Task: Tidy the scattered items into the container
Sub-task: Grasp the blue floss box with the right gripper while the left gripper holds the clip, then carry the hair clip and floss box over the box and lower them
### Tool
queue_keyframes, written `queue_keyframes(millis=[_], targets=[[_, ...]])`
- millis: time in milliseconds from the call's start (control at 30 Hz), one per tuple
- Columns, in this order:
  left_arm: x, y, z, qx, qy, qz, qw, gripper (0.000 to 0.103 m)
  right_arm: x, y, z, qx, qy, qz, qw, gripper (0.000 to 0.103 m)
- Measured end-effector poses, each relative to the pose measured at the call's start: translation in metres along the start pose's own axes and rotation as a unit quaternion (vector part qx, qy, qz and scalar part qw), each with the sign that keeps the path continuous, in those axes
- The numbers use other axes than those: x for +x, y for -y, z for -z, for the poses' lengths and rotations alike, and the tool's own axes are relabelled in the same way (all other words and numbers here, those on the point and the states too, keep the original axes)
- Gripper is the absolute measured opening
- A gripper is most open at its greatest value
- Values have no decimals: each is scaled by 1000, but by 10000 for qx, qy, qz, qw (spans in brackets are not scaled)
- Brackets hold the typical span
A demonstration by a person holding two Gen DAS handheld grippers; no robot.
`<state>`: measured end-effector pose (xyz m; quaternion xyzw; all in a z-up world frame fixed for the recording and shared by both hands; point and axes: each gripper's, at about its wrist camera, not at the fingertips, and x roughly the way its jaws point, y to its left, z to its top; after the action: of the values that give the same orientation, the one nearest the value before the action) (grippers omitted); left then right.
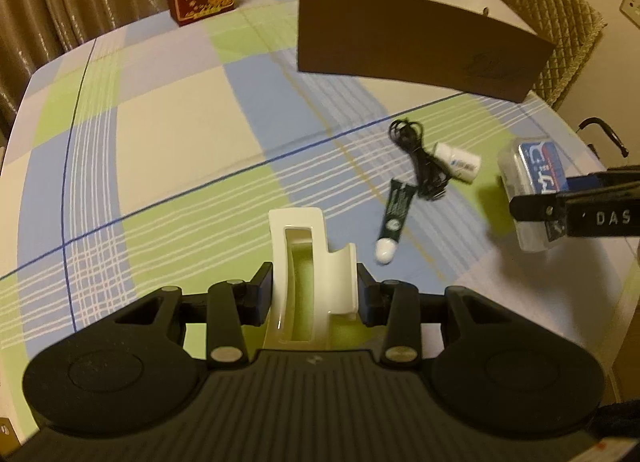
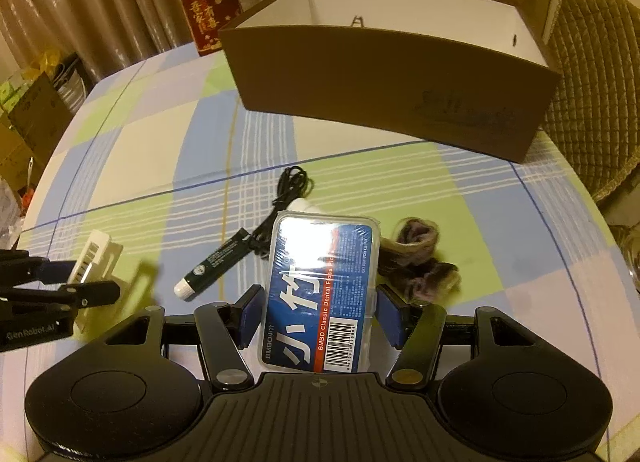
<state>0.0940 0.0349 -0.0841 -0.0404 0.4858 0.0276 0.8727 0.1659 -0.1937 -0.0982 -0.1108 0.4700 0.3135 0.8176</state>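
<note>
Risk comes first on the left side: the left gripper (image 1: 314,290) is closed on a white holder (image 1: 308,262), pinched near its lower end, so the long free part sticks out ahead of the pads and could swing or slip in transit. The holder's notched side gives one pad less surface, which would likely cause any slip. It hangs above the table (image 1: 160,122), with the box (image 1: 416,46) well ahead and to the right.

Between the grippers, loose items lie on the cloth: a dark tube (image 1: 394,218) with a white cap, a black cable (image 1: 416,154) tangled over a small white bottle (image 1: 460,162). Cable and bottle touch, so grabbing one could drag the other.

On the right, the right gripper (image 2: 320,312) is clamped on a floss box (image 2: 320,294), its blue pads pressing the two long sides. The clear plastic looks slick, and the box juts far forward, so a tilt could let it slide out. A brown furry item (image 2: 416,258) lies just beyond the right pad. The open box (image 2: 384,82) stands ahead, its near wall tall enough to catch a low carry.
</note>
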Motion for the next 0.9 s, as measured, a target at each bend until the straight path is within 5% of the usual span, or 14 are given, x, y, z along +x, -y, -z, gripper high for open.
queue_keyframes(millis=[900], targets=[[-12,91,-76,686,585,385,9952,36,-44,74,-34,59,397,-310,9987,57]])
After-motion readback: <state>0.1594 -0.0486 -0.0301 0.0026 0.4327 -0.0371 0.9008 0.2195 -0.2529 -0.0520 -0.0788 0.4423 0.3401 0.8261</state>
